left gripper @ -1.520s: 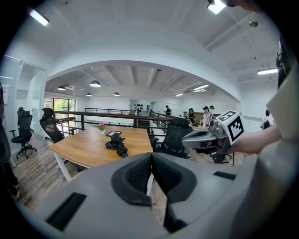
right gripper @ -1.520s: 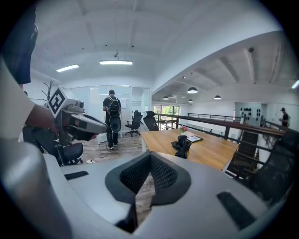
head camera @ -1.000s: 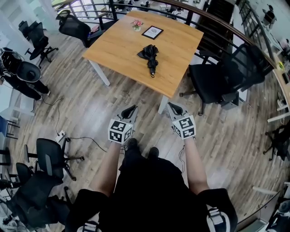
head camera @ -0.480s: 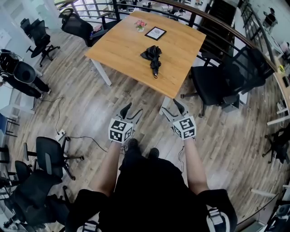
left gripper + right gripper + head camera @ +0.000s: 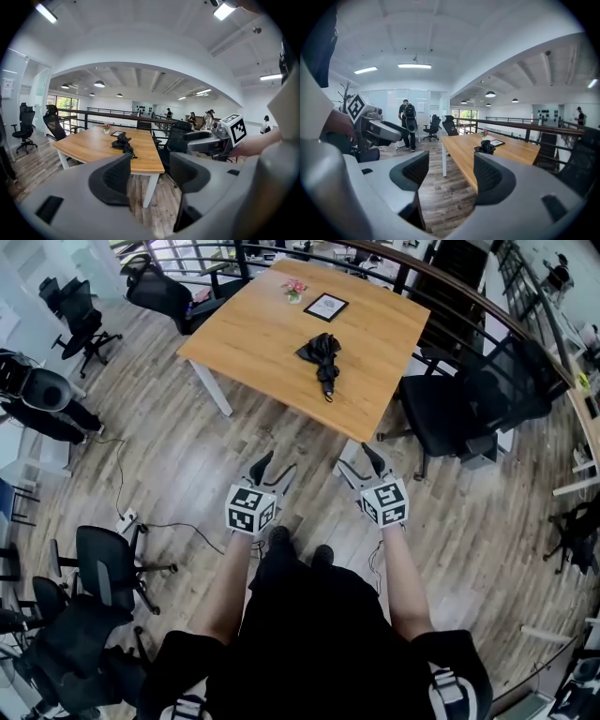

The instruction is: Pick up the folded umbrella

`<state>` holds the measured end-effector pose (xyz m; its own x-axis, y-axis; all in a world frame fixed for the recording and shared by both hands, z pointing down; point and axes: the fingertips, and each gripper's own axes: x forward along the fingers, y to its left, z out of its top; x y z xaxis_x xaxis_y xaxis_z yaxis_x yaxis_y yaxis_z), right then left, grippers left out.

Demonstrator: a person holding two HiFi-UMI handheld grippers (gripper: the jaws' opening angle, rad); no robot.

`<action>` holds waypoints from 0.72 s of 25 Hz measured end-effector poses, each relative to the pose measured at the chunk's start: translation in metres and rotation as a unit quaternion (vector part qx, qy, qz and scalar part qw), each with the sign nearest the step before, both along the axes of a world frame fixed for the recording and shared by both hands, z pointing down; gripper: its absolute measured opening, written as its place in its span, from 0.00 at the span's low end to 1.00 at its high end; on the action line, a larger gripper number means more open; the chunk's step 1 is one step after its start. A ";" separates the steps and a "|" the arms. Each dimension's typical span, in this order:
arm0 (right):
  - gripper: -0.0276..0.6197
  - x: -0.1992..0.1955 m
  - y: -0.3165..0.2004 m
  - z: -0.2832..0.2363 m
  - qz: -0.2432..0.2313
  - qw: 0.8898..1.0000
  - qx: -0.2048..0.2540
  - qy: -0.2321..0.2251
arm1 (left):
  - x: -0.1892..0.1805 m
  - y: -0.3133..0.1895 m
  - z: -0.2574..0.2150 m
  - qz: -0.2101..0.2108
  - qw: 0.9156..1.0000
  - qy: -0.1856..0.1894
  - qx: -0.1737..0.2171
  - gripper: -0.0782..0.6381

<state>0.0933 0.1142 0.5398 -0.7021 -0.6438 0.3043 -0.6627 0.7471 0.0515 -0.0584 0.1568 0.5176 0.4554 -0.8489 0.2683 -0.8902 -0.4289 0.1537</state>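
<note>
The folded black umbrella lies on the wooden table, toward its near right part; it also shows far off as the umbrella and the umbrella. Both grippers hang over the floor well short of the table, side by side. My left gripper is open with nothing between its jaws. The jaws of my right gripper are opening, with only floor between them. Each gripper shows in the other's view: the right gripper, the left gripper.
A framed picture and a small flower pot stand at the table's far side. A black office chair sits by the table's right corner; more chairs stand at left. A person with a backpack stands far off. A railing runs behind.
Both grippers went from shut to open. They moved slightly forward, and the table sits a little lower in the head view.
</note>
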 end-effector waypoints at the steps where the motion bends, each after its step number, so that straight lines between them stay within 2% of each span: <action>1: 0.52 -0.003 -0.001 0.001 0.002 1.000 -0.001 0.002 | -0.003 -0.002 0.000 0.002 1.000 0.001 0.000 0.48; 4: 0.49 -0.013 -0.006 0.002 0.008 1.000 -0.007 0.002 | -0.014 -0.011 0.001 0.007 1.000 0.003 -0.003 0.48; 18: 0.49 -0.059 -0.041 -0.004 0.059 0.998 -0.006 0.020 | -0.062 -0.060 -0.004 0.061 0.998 0.017 0.003 0.48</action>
<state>0.0343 0.0728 0.5359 -0.6080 -0.7178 0.3392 -0.7440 0.6642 0.0720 -0.1200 0.0964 0.5139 0.5642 -0.7881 0.2460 -0.8256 -0.5349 0.1796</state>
